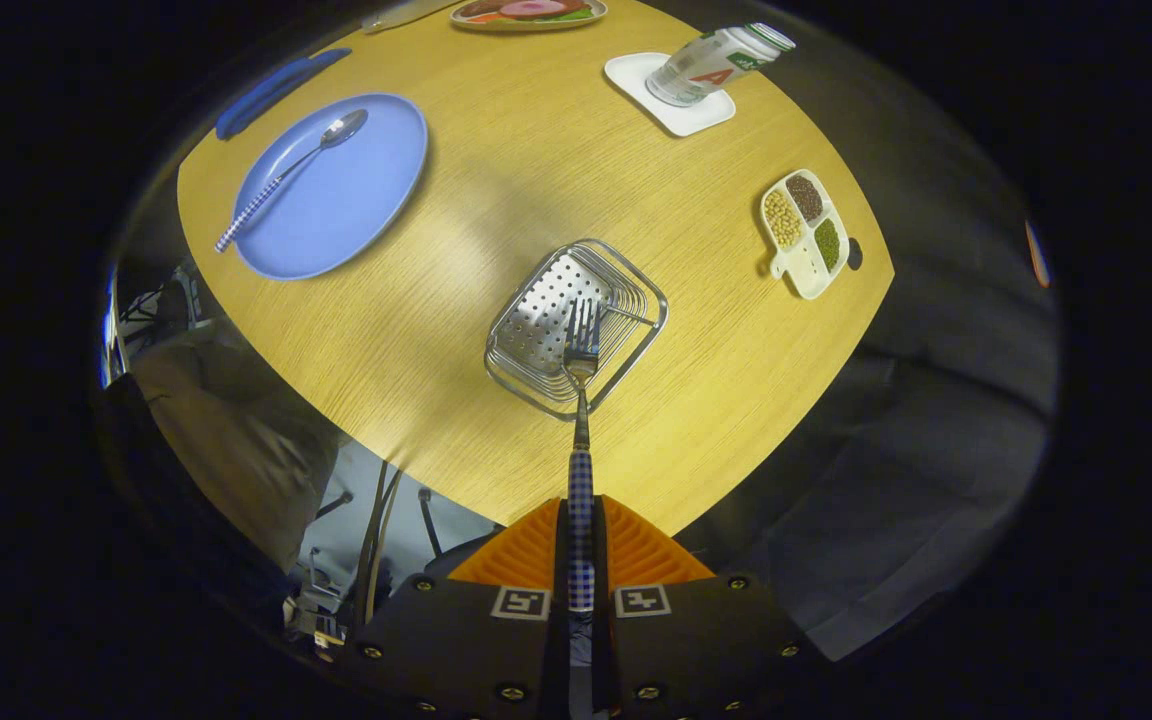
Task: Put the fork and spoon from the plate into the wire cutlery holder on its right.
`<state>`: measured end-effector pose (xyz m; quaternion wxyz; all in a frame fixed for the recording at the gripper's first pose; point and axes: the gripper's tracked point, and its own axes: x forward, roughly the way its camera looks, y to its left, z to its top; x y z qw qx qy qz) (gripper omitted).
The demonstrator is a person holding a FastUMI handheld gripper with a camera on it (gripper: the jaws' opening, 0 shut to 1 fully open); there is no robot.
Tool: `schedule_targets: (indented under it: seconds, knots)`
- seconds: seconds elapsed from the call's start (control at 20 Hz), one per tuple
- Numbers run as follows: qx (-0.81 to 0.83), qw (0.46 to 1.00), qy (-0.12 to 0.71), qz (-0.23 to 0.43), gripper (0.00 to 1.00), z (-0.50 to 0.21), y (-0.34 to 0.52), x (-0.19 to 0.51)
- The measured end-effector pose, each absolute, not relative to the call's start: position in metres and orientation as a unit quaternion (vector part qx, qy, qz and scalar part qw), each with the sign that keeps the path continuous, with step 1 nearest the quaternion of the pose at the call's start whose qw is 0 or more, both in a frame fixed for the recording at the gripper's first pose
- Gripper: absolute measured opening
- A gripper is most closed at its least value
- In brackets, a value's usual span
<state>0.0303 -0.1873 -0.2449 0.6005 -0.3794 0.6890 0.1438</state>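
Gripper view: gripper [581, 545] fingers clamp the fork [581, 400] by its checked handle, tines apparently over the wire cutlery holder [576, 325] for drop-in; spoon [291, 178] waits on blue plate [356, 200].

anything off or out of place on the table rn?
Nothing spilled or damaged. The bottle leans on its white coaster, but that may be fisheye. The spoon lies on the blue plate, handle past the rim. The gripper is shut on the fork, tines over the wire holder.
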Motion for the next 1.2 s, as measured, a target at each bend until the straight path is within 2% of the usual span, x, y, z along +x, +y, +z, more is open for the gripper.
schedule_targets:
  seconds: [0.75,0.9,0.95,1.2]
  knots:
    - [-0.296,0.587,0.743,0.126,0.11,-0.279,-0.178,0.051]
    - [-0.285,0.601,0.737,0.12,0.15,-0.275,-0.178,0.055]
    - [-0.281,0.606,0.735,0.119,0.27,-0.273,-0.177,0.055]
    - [-0.251,0.65,0.708,0.116,0.27,-0.247,-0.162,0.055]
